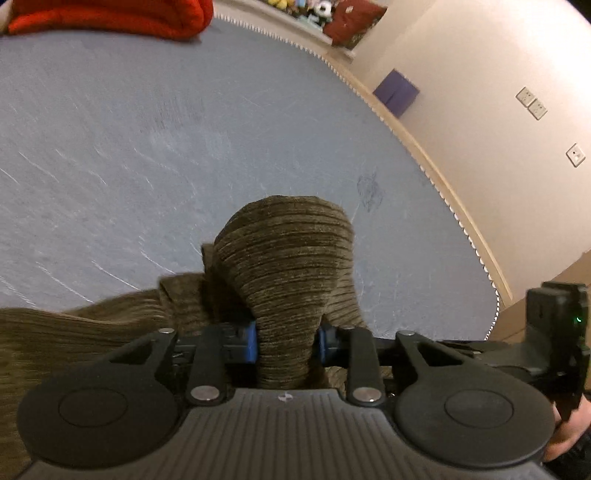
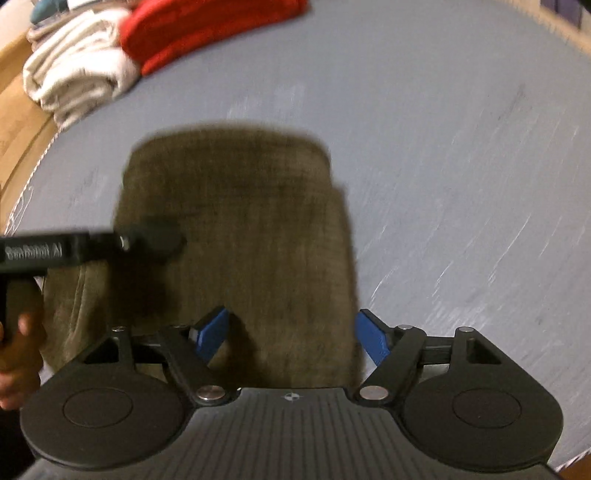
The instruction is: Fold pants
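Blue pads of the left gripper (image 1: pixel 286 345) pinch a bulging fold of the olive-brown ribbed pants (image 1: pixel 284 266) at the bottom centre of the left wrist view; more of the cloth trails off to the lower left over the grey mat (image 1: pixel 147 147). Only this view shows a purple box (image 1: pixel 396 92) and wall sockets (image 1: pixel 532 103) at the upper right. In the right wrist view, a hand (image 2: pixel 16 347) at the left edge grips the other tool's handle. At centre the pants (image 2: pixel 236 221) lie folded flat on the mat. The right gripper (image 2: pixel 291 334) hangs above them, fingers spread wide on nothing. White towels (image 2: pixel 74 74) and a red cloth (image 2: pixel 207 26) sit upper left.
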A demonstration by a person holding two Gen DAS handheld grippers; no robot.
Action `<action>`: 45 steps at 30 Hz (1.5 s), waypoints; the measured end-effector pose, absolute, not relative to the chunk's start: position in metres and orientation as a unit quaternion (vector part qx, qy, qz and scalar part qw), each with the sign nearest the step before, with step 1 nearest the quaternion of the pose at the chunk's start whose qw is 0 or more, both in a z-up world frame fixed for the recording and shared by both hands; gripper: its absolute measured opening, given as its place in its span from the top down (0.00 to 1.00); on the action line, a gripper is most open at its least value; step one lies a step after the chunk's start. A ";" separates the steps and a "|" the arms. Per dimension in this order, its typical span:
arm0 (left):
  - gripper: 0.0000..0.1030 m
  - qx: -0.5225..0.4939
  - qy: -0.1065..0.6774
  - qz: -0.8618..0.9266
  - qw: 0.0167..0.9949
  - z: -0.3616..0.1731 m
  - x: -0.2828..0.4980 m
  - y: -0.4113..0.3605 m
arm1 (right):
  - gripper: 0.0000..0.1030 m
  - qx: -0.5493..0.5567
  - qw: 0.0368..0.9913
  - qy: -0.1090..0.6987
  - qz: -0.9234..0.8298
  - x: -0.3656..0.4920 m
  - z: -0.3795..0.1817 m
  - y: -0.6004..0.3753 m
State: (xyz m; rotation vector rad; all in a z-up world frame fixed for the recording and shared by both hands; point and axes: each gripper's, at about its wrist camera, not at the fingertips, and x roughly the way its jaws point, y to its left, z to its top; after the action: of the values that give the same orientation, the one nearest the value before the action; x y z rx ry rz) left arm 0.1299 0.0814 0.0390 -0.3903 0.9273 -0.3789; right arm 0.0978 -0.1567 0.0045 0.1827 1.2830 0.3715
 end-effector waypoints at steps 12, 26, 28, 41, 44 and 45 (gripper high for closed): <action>0.60 -0.161 0.415 0.077 0.892 0.067 0.049 0.261 | 0.13 0.093 0.793 0.534 0.278 0.100 0.036 -0.077; 0.05 -0.356 0.502 0.037 0.788 -0.024 0.062 0.339 | 0.00 0.149 0.726 0.607 0.286 0.135 -0.030 -0.002; 0.05 -0.352 0.506 0.016 0.787 -0.030 0.069 0.333 | 0.04 0.151 0.729 0.605 0.282 0.135 -0.030 -0.002; 0.41 -0.230 0.468 -0.008 0.853 -0.004 0.100 0.265 | 0.54 0.152 0.774 0.558 0.258 0.121 -0.002 -0.047; 0.43 -0.218 0.450 -0.025 0.866 0.009 0.113 0.240 | 0.55 0.163 0.788 0.546 0.236 0.129 0.009 -0.070; 0.43 -0.217 0.442 -0.032 0.870 0.013 0.119 0.232 | 0.55 0.163 0.794 0.539 0.229 0.132 0.013 -0.077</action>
State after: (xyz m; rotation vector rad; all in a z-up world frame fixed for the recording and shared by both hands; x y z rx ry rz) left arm 0.1187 0.2324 0.0126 -0.4546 0.9243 -0.0665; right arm 0.1321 -0.0774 0.0127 0.3514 1.1590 0.4929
